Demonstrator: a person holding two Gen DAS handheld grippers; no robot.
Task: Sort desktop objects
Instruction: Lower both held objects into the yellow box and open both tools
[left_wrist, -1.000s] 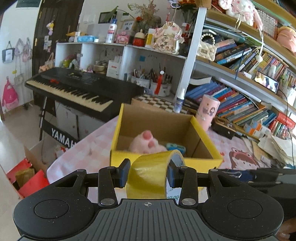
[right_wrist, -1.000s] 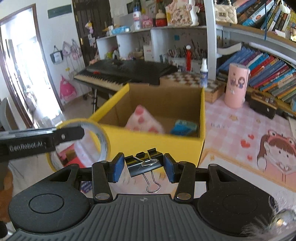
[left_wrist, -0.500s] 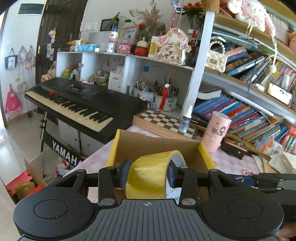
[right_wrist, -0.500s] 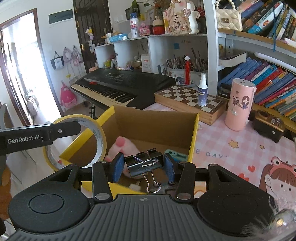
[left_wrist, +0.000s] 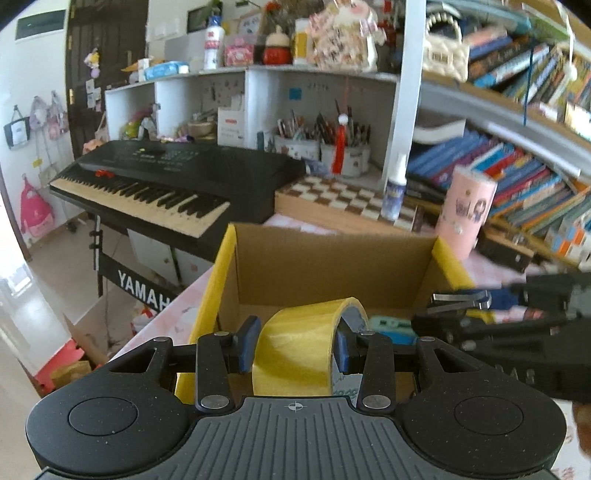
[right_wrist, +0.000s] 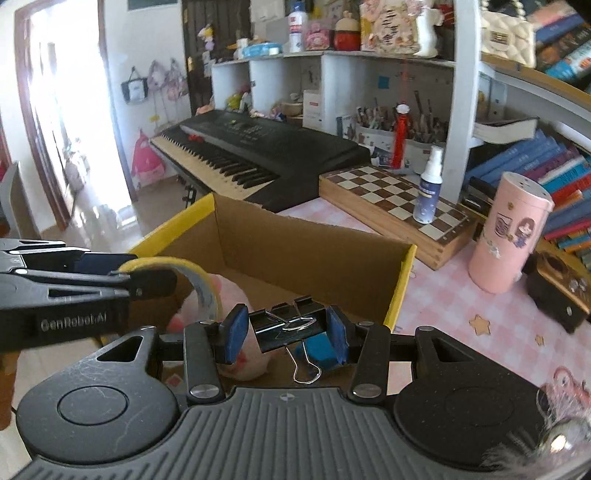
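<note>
My left gripper (left_wrist: 295, 343) is shut on a roll of yellow tape (left_wrist: 295, 350) and holds it over the open yellow cardboard box (left_wrist: 332, 266). My right gripper (right_wrist: 286, 332) is shut on a black binder clip (right_wrist: 286, 326), whose wire handle hangs down, also over the box (right_wrist: 314, 251). Inside the box lie a pink plush toy (right_wrist: 236, 363) and a blue object (right_wrist: 321, 350). The left gripper with the tape (right_wrist: 199, 280) shows at the left of the right wrist view. The right gripper's dark body shows at the right of the left wrist view.
The box stands on a pink checked tablecloth (right_wrist: 461, 317). Behind it are a chessboard box (right_wrist: 391, 210) with a spray bottle (right_wrist: 426, 184), a pink canister (right_wrist: 506, 232) and a black keyboard (right_wrist: 251, 147). Bookshelves fill the right side.
Both grippers have moved forward over the box, so its front wall has dropped below them and its inside lies under the tape and the clip. Both grips are unchanged.
</note>
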